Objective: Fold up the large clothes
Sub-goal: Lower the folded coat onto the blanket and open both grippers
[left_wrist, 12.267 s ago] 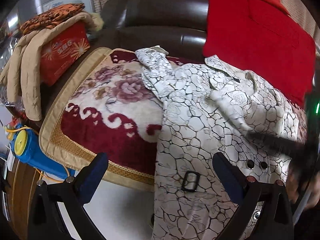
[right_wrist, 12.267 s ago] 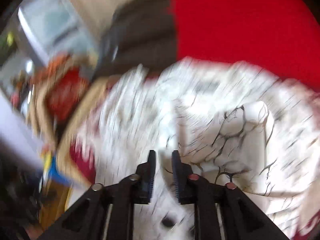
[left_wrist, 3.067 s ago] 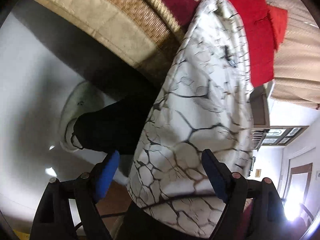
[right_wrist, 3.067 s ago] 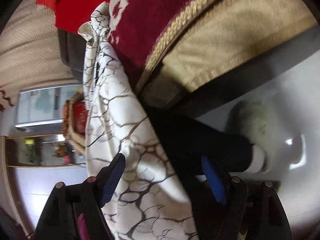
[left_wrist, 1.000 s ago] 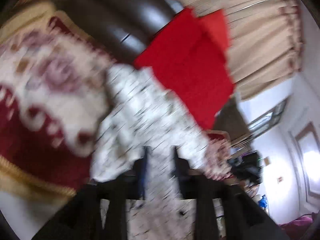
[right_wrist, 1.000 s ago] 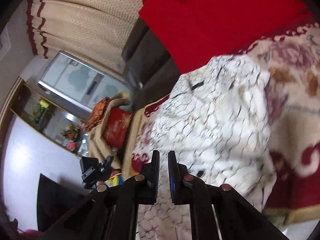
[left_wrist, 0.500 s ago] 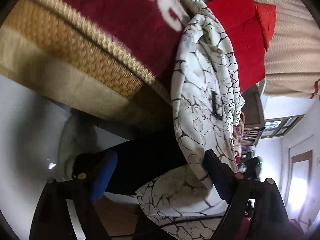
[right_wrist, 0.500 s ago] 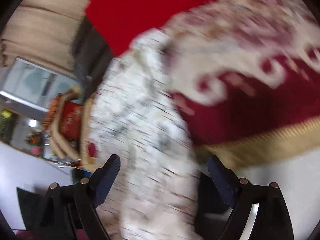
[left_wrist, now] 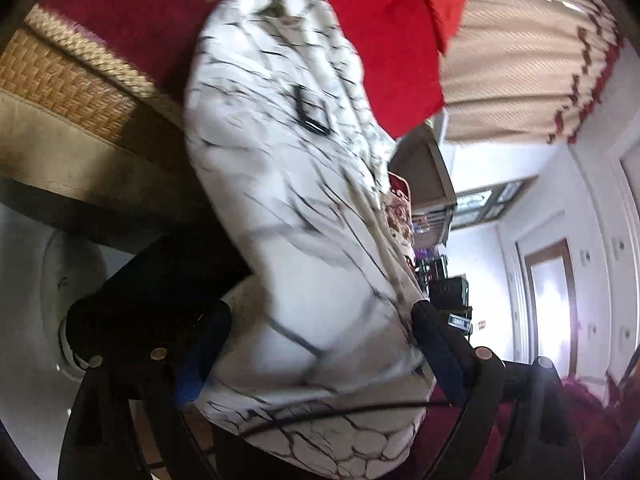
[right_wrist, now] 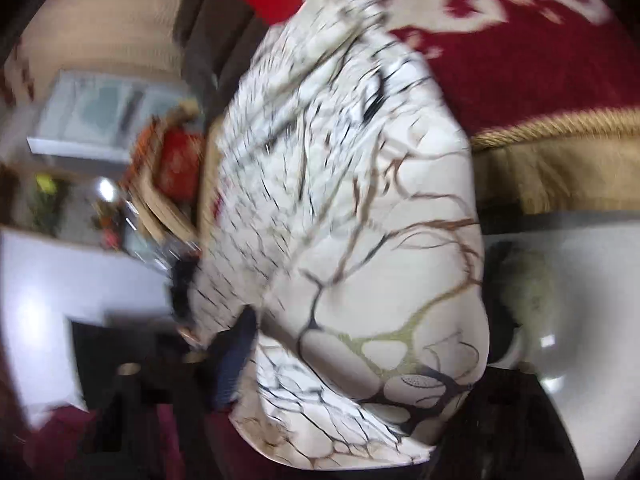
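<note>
Fingers of the left gripper [left_wrist: 320,352] stand wide apart, with the hanging lower part of the white crackle-print coat [left_wrist: 288,184] between them, unpinched. On the right gripper [right_wrist: 344,364] the jaws are closing around the same cloth; blur hides whether the pads press it yet. Draped off the sofa's red patterned cover [right_wrist: 540,76], the coat hangs over its gold-braided edge, its black buckle [left_wrist: 312,114] facing up

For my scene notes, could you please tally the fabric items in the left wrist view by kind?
Crackle-print garment: 1
Red cushions: 2
Patterned sofa cover: 1
Beige curtain: 1
Total: 5
</note>
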A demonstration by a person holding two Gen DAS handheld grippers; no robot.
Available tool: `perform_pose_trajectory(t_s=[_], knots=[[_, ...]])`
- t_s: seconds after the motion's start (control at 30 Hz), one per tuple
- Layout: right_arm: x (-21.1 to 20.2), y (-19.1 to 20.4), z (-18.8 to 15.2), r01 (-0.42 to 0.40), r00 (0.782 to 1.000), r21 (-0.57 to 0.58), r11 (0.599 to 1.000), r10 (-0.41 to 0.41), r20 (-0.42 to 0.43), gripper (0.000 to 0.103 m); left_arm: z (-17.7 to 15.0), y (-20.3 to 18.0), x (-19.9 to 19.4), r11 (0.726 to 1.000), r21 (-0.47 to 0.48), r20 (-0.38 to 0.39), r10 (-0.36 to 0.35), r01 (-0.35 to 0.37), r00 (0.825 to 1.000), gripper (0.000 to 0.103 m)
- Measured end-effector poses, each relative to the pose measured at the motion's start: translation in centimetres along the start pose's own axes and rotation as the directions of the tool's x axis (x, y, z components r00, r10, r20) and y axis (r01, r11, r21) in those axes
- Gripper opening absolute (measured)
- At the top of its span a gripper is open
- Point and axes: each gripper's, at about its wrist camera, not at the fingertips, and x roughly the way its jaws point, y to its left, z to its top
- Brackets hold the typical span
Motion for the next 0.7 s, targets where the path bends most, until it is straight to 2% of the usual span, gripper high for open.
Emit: perform_pose_trajectory(t_s=[0.03, 0.07, 0.1, 0.23, 0.37, 0.47, 0.6, 0.7], knots=[[0.2, 0.4, 0.0, 0.025, 1.0, -0.019, 0.999, -0.025, -0.007, 0.035, -0.3, -0.5, -0.1, 1.0, 0.022, 0.0, 0.0, 0.0, 1.0, 0.076], [0.2, 1.0, 0.0, 0.055, 0.998, -0.042, 0.998, -0.055, -0.005, 0.033, -0.5, -1.1, -0.2, 0.999, 0.044, -0.002, -0.003, 0.003, 1.0, 0.055], [0.1, 1.3, 0.0, 0.061, 0.998, -0.055, 0.997, -0.062, -0.003, 0.027, -0.5, -1.8, -0.4, 0.998, 0.069, -0.006, 0.004, -0.003, 1.0, 0.048], [-0.7, 4.8, 1.4, 0.06, 0.998, -0.152, 0.986, -0.054, 0.044, 0.02, 1.4, -5.7, 0.0, 0.975, 0.194, -0.007, 0.116, -0.112, 0.993, 0.013], [-1.5, 8.6, 3.6, 0.059, 0.994, -0.242, 0.968, -0.034, 0.105, 0.013, 4.5, -9.0, -0.8, 0.952, 0.279, 0.049, 0.113, -0.122, 0.992, 0.009], [-2.0, 9.7, 6.4, 0.042, 0.989, -0.267, 0.963, -0.002, 0.147, 0.01, 8.3, -11.4, -0.6, 0.934, 0.324, 0.063, 0.136, -0.149, 0.989, 0.008], [-1.2, 10.9, 10.3, 0.049, 0.983, -0.272, 0.961, 0.003, 0.186, 0.01, 13.3, -13.6, 0.2, 0.906, 0.374, 0.063, 0.189, -0.199, 0.98, 0.008], [-1.2, 10.8, 13.1, 0.052, 0.975, -0.249, 0.967, 0.005, 0.222, 0.009, 16.1, -14.1, 0.9, 0.899, 0.378, 0.076, 0.208, -0.221, 0.975, 0.008]])
